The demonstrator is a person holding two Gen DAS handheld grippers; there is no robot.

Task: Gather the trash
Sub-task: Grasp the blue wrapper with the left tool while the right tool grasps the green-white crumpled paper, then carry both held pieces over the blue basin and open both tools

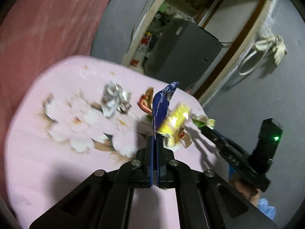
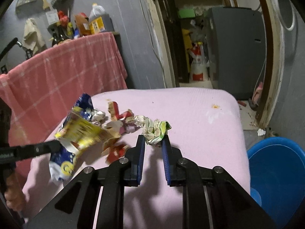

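Note:
My left gripper (image 1: 156, 139) is shut on a blue and yellow snack wrapper (image 1: 164, 105), held above the pink table (image 1: 57, 171). The same wrapper (image 2: 80, 131) and left gripper (image 2: 55, 147) show at the left of the right wrist view. My right gripper (image 2: 153, 139) has its jaws around a crumpled white and green wrapper (image 2: 155, 128) that rests on the table (image 2: 200, 133); the jaws stand partly apart against its sides. More trash lies nearby: a silver foil wrapper (image 1: 114, 99), red and tan scraps (image 2: 116, 114), and torn pieces (image 2: 114, 150). The right gripper (image 1: 205, 128) also shows at the right of the left wrist view.
A blue bucket (image 2: 278, 171) stands on the floor right of the table. A pink checked cloth (image 2: 63, 72) covers a counter at the back left with bottles (image 2: 95, 21) on it. A doorway with a grey appliance (image 2: 236, 51) lies behind the table.

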